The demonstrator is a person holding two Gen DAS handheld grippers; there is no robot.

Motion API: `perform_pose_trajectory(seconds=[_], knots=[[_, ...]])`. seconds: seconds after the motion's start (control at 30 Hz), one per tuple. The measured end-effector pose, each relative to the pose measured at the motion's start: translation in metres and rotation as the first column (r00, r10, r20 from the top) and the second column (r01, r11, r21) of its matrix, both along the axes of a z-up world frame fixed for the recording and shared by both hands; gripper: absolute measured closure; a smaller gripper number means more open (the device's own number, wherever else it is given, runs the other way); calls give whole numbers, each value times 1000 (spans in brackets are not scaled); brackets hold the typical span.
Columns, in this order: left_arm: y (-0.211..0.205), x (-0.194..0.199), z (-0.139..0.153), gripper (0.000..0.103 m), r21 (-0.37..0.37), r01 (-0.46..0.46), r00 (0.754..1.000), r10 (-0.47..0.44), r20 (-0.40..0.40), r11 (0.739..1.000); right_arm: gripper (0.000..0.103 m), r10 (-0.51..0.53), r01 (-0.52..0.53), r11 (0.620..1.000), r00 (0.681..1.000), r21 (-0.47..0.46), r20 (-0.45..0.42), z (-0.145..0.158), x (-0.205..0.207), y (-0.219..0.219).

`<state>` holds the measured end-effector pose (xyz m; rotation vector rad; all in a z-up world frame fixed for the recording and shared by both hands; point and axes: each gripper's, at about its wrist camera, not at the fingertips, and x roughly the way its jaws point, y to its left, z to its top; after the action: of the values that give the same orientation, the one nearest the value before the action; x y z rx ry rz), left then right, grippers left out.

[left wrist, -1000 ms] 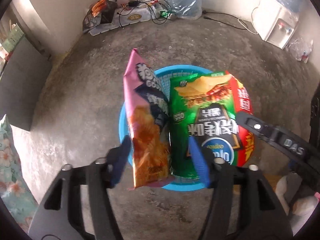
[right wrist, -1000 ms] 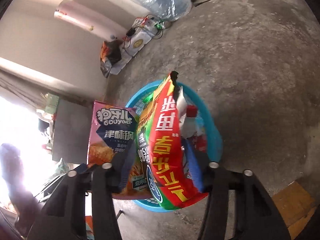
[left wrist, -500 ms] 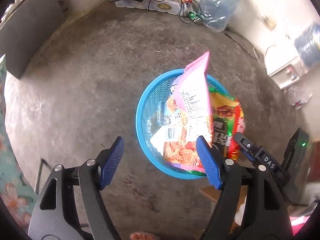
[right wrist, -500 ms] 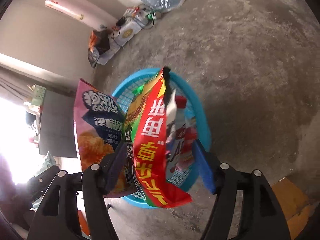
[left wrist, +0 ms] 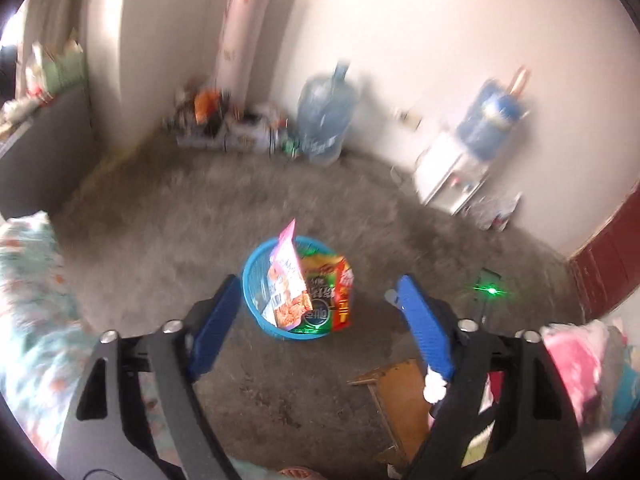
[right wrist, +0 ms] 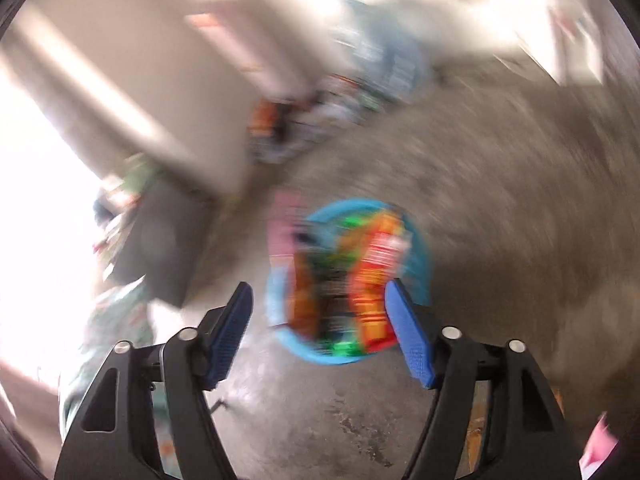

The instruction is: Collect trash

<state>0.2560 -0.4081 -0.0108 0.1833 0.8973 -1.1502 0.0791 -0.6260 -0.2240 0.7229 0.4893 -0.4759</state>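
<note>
Left gripper (left wrist: 316, 326) hangs high over the floor (left wrist: 168, 240), tilted down toward the basket (left wrist: 251, 280). Its jaws are opening, blue pads wide apart, nothing between them; the basket only shows in the gap, far below.

Right gripper (right wrist: 326, 330) is also raised and angled down, and its view is heavily blurred. Its jaws are opening too, with nothing gripped; basket (right wrist: 420, 256) and bags sit behind the gap, not touching the pads.

The trash is in the blue basket on the concrete floor: pink bag (left wrist: 289, 276) upright on the left side, its top poking above the rim, and green-red bag (left wrist: 330, 286) just beside it on the right, leaning over the rim.

Around, left to right in the left view:
- Floral cloth (left wrist: 28, 296) at the left edge.
- Grey cabinet (left wrist: 44, 152) against the wall.
- Clutter pile (left wrist: 224, 128) in the corner, with a pale roll (left wrist: 240, 32) standing behind it.
- Water jug (left wrist: 326, 116) beside the pile.
- White dispenser (left wrist: 452, 172) with a blue bottle (left wrist: 496, 114) on top.
- Green light (left wrist: 491, 290) on a dark device on the floor.
- Dark red door (left wrist: 608, 264) far right.
- Wooden stool (left wrist: 400, 400) near the right finger.
- Pink bundle (left wrist: 576, 356) at the right edge.

Nothing lies between the grippers and the basket.
</note>
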Motion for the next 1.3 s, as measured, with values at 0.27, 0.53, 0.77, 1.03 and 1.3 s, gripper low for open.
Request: perform_pose_trajectory(seconds=[0.27,0.53,0.77,1.03,1.3], knots=[[196,-72,68,9,-225,-377,903,410,124,898,6,284,-184,885,942,-427,182,149,-14,166],[300,-119,26,9,-79,-700,709,704,50,710,6,430,-316,716,902,-622,38,184,-37,303],[357,-151,-8,9,37,-795,605,789,105,605,6,429,-521,608,851,-599,-304,154,-44,371],[383,-170,-42,9,168,-801,589,807,48,574,6,365,-598,675,780,-433,-509,104,-60,388],[382,-181,-40,9,218,-790,599,796,82,573,7,340,-598,678,771,-427,-539,110,-67,382]])
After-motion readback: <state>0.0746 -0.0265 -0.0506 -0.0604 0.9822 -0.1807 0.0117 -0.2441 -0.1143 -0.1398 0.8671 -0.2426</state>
